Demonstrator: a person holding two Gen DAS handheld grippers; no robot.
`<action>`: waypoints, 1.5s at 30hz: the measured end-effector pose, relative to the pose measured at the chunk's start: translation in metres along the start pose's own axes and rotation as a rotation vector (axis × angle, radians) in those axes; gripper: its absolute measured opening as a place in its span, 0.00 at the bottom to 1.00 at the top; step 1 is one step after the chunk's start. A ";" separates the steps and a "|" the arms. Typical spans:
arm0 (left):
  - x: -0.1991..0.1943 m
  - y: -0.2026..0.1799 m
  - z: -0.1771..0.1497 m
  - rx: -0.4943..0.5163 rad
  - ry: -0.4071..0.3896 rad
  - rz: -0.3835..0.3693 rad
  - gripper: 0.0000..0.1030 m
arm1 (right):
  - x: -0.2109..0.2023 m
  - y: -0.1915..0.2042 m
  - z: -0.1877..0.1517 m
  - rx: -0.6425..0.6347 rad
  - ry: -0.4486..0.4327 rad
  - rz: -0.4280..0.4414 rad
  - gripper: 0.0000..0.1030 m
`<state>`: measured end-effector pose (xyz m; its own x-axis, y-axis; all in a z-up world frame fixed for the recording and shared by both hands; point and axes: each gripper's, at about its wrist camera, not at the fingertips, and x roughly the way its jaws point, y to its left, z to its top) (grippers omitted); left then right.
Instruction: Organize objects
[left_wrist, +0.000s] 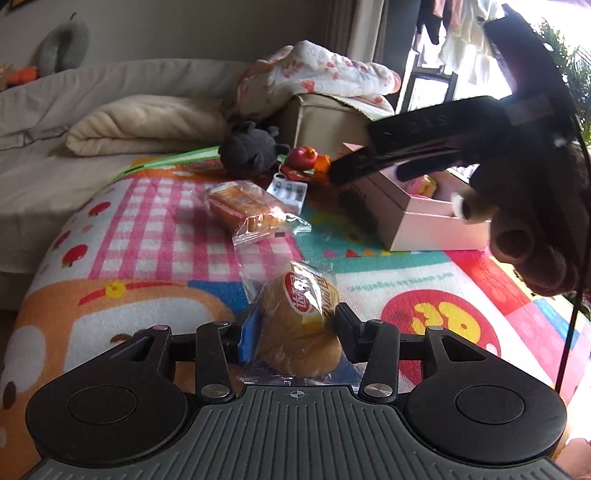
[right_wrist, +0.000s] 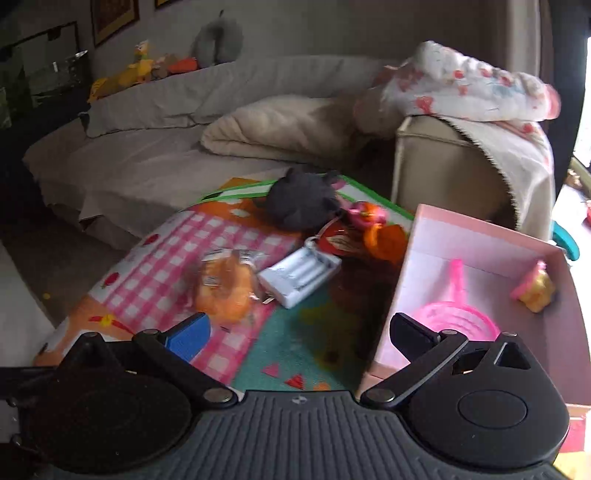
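My left gripper (left_wrist: 295, 325) is shut on a wrapped bread roll (left_wrist: 299, 325) with a red and white label, held just above the colourful play mat (left_wrist: 147, 229). A second wrapped orange pastry (left_wrist: 243, 210) lies further out on the mat; it also shows in the right wrist view (right_wrist: 225, 288). My right gripper (right_wrist: 299, 332) is open and empty, over the mat beside the pink open box (right_wrist: 480, 236). It shows in the left wrist view as a dark shape (left_wrist: 443, 147) above the box (left_wrist: 424, 221). The box holds a pink strainer (right_wrist: 454, 317) and a small yellow toy (right_wrist: 535, 291).
A white battery charger (right_wrist: 299, 277), a dark grey plush (right_wrist: 303, 203) and red and orange toys (right_wrist: 373, 225) lie on the mat's far side. Behind are a beige sofa (right_wrist: 147, 155), a folded cream blanket (right_wrist: 280, 125) and a floral quilt (right_wrist: 472, 85).
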<state>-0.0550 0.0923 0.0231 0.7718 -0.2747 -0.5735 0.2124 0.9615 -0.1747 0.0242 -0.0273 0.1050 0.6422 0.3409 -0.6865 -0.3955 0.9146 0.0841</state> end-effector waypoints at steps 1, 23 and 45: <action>0.000 0.001 0.001 -0.006 0.001 -0.001 0.47 | 0.012 0.008 0.006 -0.007 0.024 0.025 1.00; 0.001 0.004 -0.003 -0.091 -0.002 0.009 0.50 | -0.002 0.035 -0.005 -0.124 0.093 0.020 0.53; 0.013 -0.046 0.008 0.004 0.027 -0.020 0.47 | -0.097 -0.056 -0.128 0.071 0.032 -0.161 0.58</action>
<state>-0.0498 0.0443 0.0301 0.7507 -0.2938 -0.5918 0.2301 0.9559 -0.1826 -0.1002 -0.1396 0.0742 0.6719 0.1828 -0.7177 -0.2410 0.9703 0.0215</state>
